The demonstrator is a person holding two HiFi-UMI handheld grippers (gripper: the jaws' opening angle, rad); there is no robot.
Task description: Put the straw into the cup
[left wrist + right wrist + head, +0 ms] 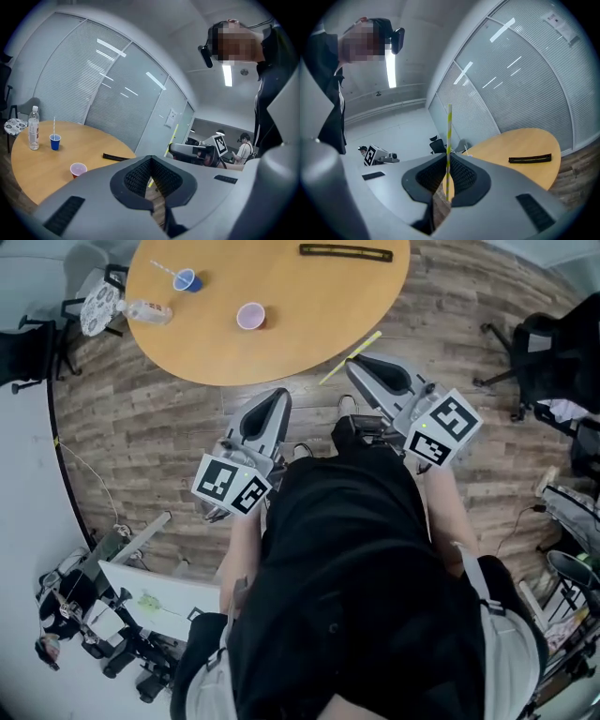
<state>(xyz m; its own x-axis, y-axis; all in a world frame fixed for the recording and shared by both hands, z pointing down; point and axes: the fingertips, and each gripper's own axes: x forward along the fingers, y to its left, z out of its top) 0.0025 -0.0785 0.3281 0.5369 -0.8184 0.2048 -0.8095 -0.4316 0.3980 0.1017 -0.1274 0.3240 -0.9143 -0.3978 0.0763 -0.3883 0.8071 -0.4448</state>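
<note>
A yellow-and-white striped straw (pixel 449 136) stands upright between the jaws of my right gripper (pixel 447 158), which is shut on it. From the head view the straw (pixel 350 358) sticks out slantwise from the right gripper (pixel 356 366), just off the round table's near edge. A pink cup (pixel 250 316) stands open on the table, well ahead of both grippers. My left gripper (pixel 278 395) hangs over the floor short of the table, shut with nothing in it. Its own view shows the pink cup (pixel 78 168) low at left.
On the round wooden table (pixel 309 324) stand a blue cup (pixel 187 280) with its own straw and a lying water bottle (pixel 150 310). A black strip (pixel 345 252) lies at the far side. Chairs (pixel 548 352) and equipment stand around on the wood floor.
</note>
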